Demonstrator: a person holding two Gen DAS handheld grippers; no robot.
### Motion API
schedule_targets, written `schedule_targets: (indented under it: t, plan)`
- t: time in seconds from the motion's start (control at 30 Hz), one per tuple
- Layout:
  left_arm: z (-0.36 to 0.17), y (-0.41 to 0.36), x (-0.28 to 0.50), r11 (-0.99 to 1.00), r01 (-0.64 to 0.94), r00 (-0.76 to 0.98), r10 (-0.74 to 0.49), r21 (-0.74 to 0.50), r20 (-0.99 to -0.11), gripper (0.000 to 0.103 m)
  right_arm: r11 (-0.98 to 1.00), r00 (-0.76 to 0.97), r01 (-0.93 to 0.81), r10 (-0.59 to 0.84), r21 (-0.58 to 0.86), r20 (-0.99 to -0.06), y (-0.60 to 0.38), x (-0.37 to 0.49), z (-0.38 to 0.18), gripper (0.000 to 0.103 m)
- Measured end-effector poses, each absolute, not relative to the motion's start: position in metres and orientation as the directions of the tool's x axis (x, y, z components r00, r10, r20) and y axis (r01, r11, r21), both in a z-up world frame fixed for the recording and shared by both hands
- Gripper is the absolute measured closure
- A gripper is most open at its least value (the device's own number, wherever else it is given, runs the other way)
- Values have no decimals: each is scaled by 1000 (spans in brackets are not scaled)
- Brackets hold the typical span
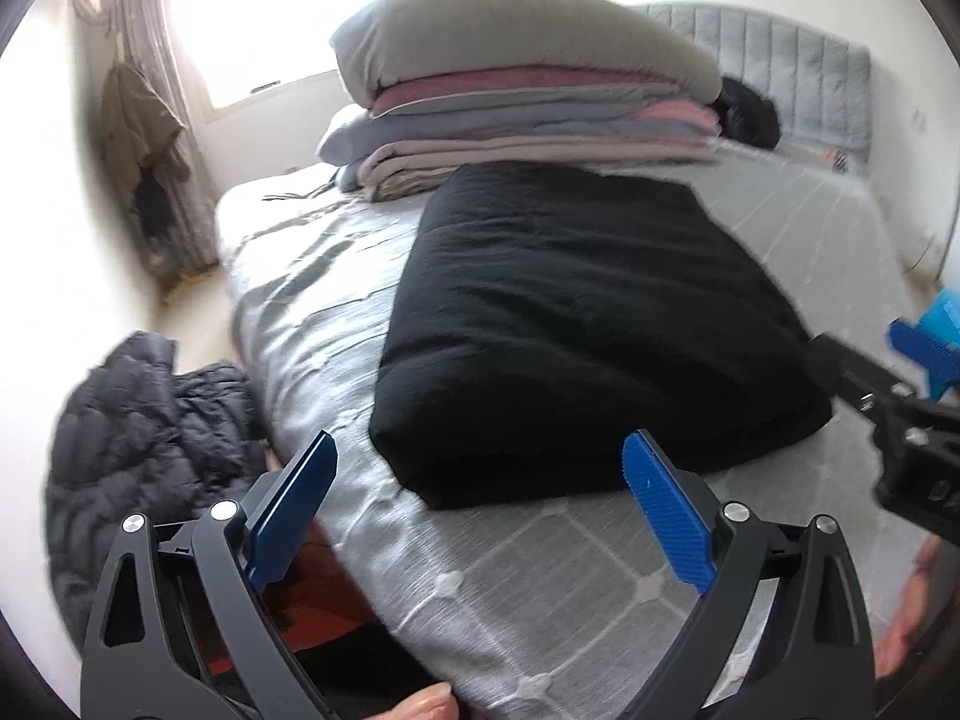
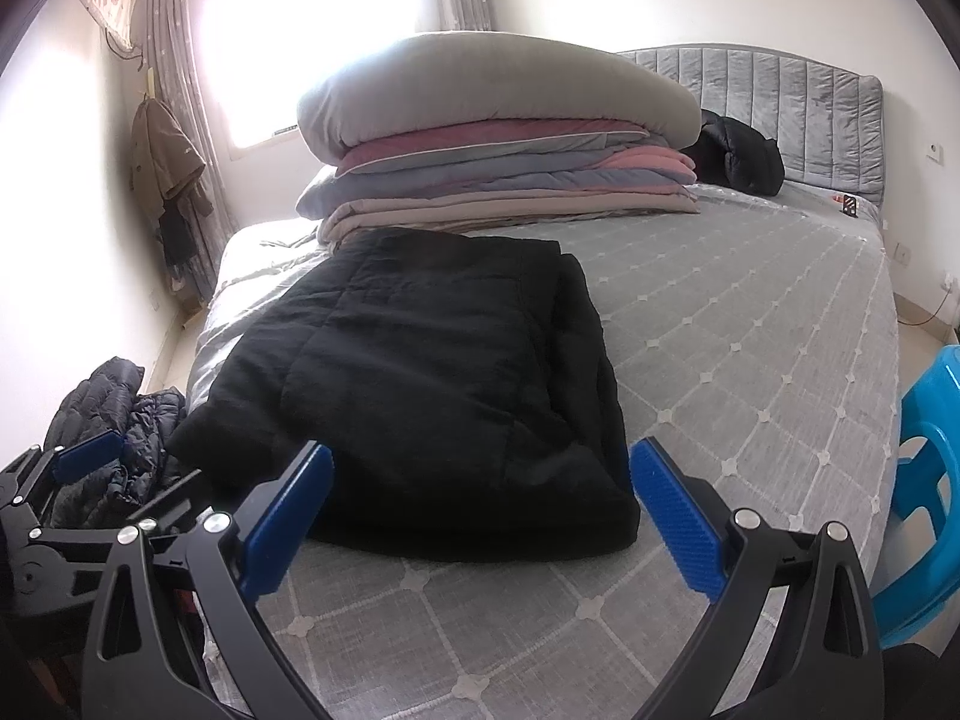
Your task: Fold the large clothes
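1. Left wrist view: a folded black padded garment point(image 1: 576, 348) lies on the grey quilted bed point(image 1: 540, 600), near its front edge.
2. Left gripper point(image 1: 480, 474) hovers just before the garment's near fold, jaws spread wide, nothing between them.
3. Right gripper point(image 2: 480, 480) also gapes empty at the garment's front edge.
4. Stacked bedding point(image 2: 498, 144) sits behind the garment.

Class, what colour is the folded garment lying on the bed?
Black. The folded garment shows best in the right wrist view, lying on the grey patterned bed.
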State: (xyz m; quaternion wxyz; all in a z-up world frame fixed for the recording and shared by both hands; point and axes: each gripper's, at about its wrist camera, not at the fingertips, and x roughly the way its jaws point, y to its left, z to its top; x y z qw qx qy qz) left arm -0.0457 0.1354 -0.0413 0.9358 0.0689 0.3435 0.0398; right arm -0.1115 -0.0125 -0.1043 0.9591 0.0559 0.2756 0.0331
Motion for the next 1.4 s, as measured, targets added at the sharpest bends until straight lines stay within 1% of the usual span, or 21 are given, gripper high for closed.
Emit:
schedule_targets:
  t: [0.13,0.3,0.4,0.63,1.1,1.2,1.27,1.3,1.33,1.4]
  plan:
    - [-34,134,-50,995,3,777,57,95,-626,10,988,859,-34,105,149,-502,-22,-119,-105,7]
    - [-32,132,-51,998,27,791,11,53,-612,10,987,864,-18,94,157,-495,-33,-125,-108,7]
    - [-34,127,-49,997,32,787,13,63,-617,10,987,865,-4,84,161,-495,-39,-127,-110,7]
    - [-33,130,-48,999,24,785,-2,28,-620,10,987,858,4,80,163,-508,-43,-127,-116,7]
    - [-33,129,-49,999,32,786,-9,26,-618,10,985,855,6,83,170,-512,-43,-128,-120,7]
    - [-32,134,-50,998,47,797,-57,-32,-601,10,985,853,8,84,174,-515,-45,-128,-122,7]
    - [-32,140,-49,996,46,798,-81,-73,-597,7,984,851,10,86,179,-518,-46,-127,-123,7]
    - [-33,145,-47,993,43,797,-102,-113,-595,7,983,850,12,86,182,-520,-47,-127,-124,7]
    - [-34,153,-46,981,49,797,-153,-189,-585,7,982,849,13,88,187,-522,-48,-127,-125,7]
    - [-35,160,-45,965,62,794,-203,-256,-573,7,981,847,17,89,195,-524,-50,-127,-126,7]
